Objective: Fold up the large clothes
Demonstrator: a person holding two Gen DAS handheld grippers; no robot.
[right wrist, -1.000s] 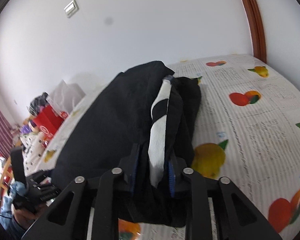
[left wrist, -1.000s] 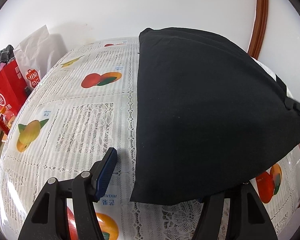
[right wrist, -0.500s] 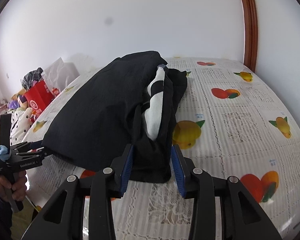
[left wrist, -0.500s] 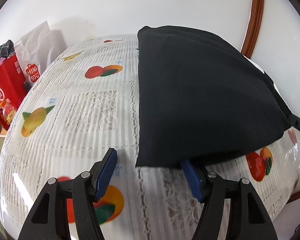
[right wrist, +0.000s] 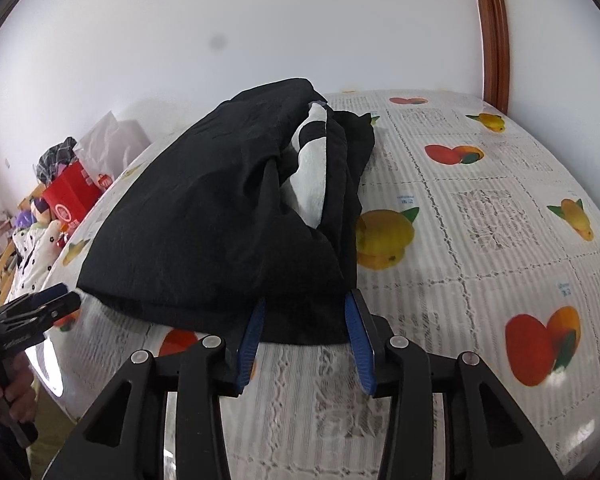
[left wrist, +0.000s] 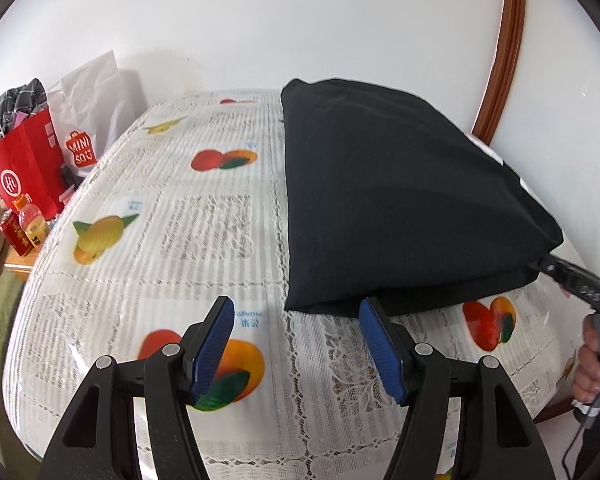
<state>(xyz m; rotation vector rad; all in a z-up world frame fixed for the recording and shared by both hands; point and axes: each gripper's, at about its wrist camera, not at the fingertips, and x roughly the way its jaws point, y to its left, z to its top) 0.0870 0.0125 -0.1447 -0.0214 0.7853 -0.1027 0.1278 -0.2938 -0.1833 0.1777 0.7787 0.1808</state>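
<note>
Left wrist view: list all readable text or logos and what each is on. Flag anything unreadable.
"MINISO", on the small red bag-shaped logo printed on the crinkled white paper bag.
A white circular logo on the red paper bag: a character, not readable.
Small blue captions beside the fruit pictures on the white lace-pattern tablecloth: too blurred.
Labels on the bottles near the red bag: too small.

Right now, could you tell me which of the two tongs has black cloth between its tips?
The right tongs: the black garment lies between their tips. The left tongs frame only tablecloth.
</note>
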